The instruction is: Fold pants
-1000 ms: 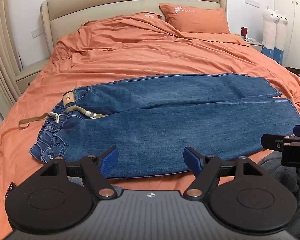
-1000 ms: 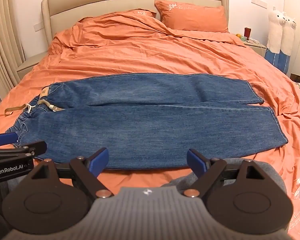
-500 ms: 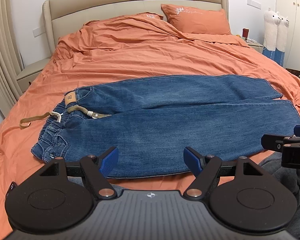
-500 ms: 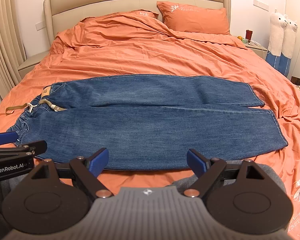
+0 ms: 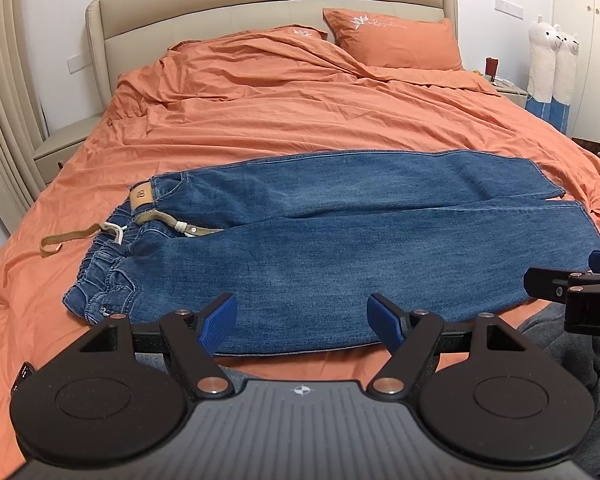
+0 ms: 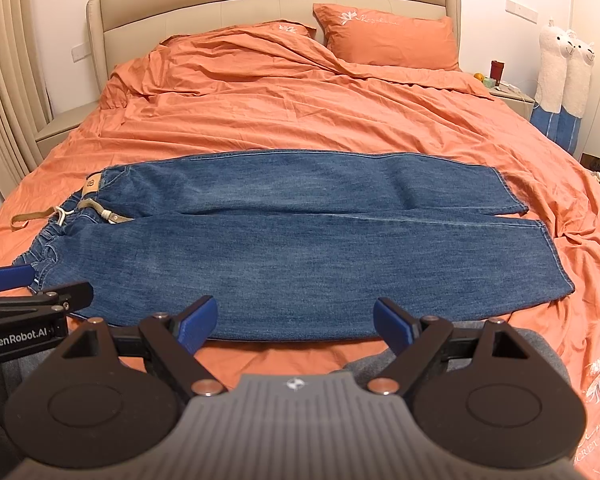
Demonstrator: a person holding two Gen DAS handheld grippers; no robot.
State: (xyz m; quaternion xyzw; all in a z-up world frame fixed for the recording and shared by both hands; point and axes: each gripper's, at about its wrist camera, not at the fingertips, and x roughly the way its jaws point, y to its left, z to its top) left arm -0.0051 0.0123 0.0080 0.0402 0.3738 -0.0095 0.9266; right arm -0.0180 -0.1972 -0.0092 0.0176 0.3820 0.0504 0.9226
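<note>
Denim pants point(image 5: 340, 248), blue: flat across the orange bed point(image 5: 300, 120), waistband left. Left tool point(image 5: 302, 318), right tool point(image 6: 296, 320): both spread, empty, just short of the pants' near edge.

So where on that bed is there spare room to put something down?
The widest bare patch of orange sheet lies between the jeans and the pillow. Another lies right of the leg hems, toward the llama toys. It is tighter left of the waistband, where the drawstring trails, and along the near edge by the open left gripper and right gripper.
</note>
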